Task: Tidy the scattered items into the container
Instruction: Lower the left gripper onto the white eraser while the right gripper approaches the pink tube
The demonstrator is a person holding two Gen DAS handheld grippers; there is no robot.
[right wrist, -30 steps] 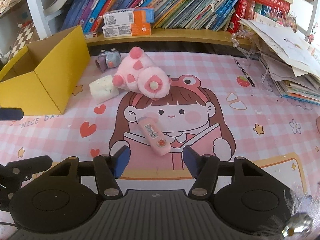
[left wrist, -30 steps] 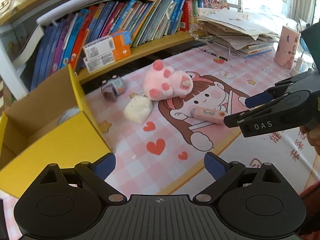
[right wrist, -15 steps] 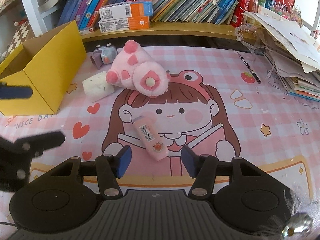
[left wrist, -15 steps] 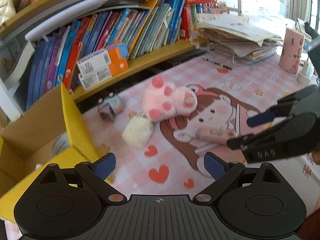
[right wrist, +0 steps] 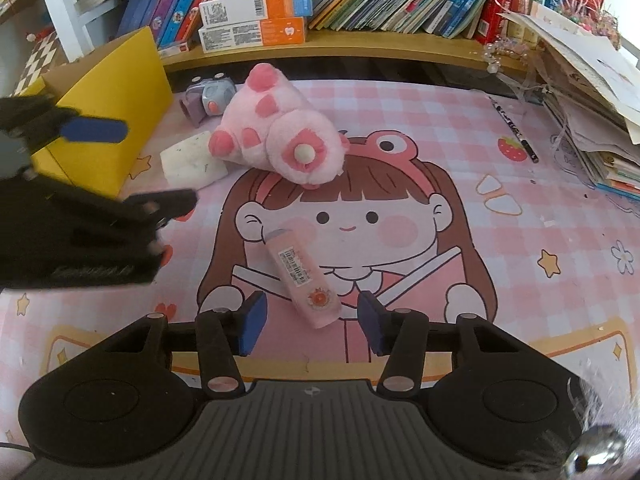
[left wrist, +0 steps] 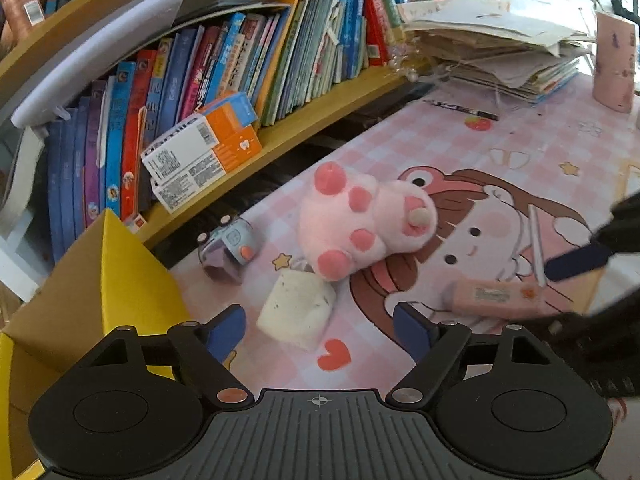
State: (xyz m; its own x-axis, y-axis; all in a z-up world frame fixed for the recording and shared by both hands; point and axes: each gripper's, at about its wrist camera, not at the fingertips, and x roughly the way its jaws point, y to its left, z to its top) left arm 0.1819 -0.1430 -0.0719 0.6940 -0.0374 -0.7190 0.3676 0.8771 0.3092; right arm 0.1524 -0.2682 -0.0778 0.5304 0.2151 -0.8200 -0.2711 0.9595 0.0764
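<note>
Between spread right claw (right wrist: 312,320) fingers: pink tube (right wrist: 303,276) end, untouched.

The plush toy (right wrist: 280,140) looks fluffy cloth; the yellow box (right wrist: 116,92) is matt cardboard; the pink tube (right wrist: 304,276) is smooth plastic; the mat (right wrist: 440,152) looks slightly glossy.
</note>
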